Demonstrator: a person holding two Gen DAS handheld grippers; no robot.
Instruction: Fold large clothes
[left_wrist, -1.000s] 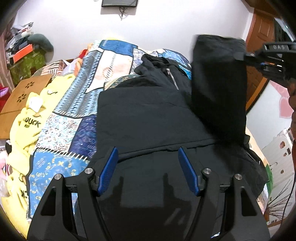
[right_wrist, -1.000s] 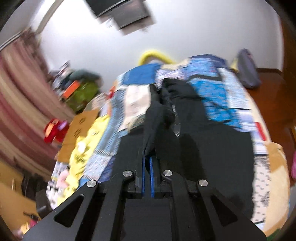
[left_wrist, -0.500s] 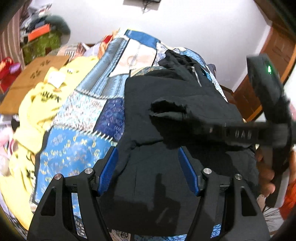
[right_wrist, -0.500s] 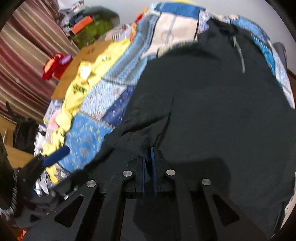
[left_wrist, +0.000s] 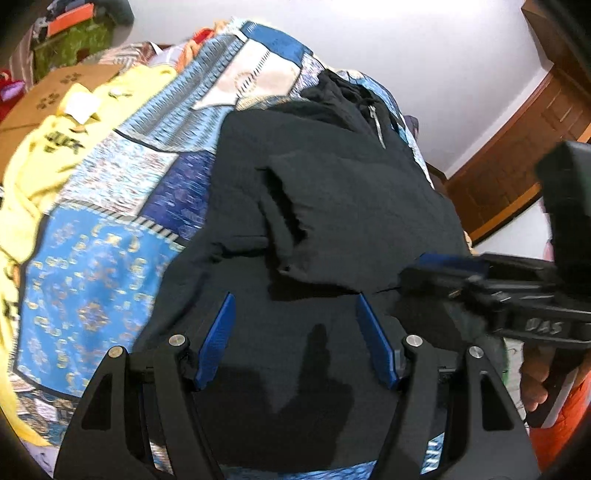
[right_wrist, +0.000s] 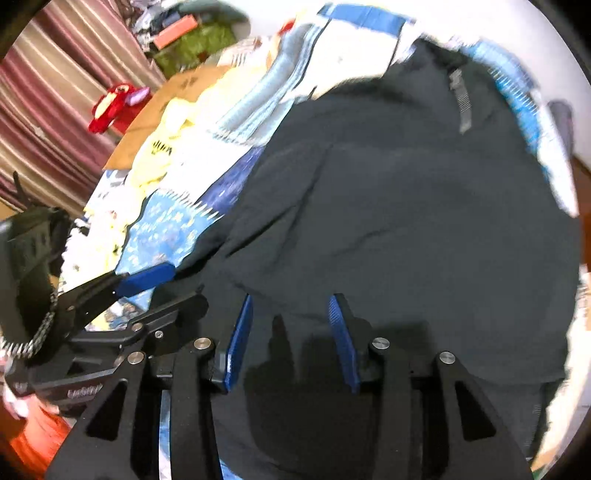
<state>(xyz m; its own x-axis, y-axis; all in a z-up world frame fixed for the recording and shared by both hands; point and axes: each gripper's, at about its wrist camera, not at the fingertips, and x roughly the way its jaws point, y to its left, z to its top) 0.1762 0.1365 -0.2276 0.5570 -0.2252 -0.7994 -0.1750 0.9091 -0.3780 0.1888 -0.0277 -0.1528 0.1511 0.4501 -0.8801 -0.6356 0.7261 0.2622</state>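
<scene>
A large black zip jacket (left_wrist: 332, 206) lies spread on the patterned blue bedspread (left_wrist: 92, 280); it also shows in the right wrist view (right_wrist: 406, 206). One sleeve (left_wrist: 295, 221) lies folded across its body. My left gripper (left_wrist: 295, 306) is open and empty, hovering over the jacket's lower part. My right gripper (right_wrist: 291, 306) is open and empty above the jacket's hem. It also shows in the left wrist view (left_wrist: 443, 266) at the right, close to the folded sleeve. The left gripper's fingers (right_wrist: 147, 277) show at the left of the right wrist view.
A yellow garment (left_wrist: 44, 155) lies on the bed's left side, beside a cardboard box (left_wrist: 48, 92). A wooden door (left_wrist: 517, 147) stands at the right. Striped curtains (right_wrist: 55, 92) and clutter line the far left wall.
My right gripper carried the sleeve across the jacket, laid it down, opened and let go. It has pulled back to the right. My left gripper stayed open over the hem.
</scene>
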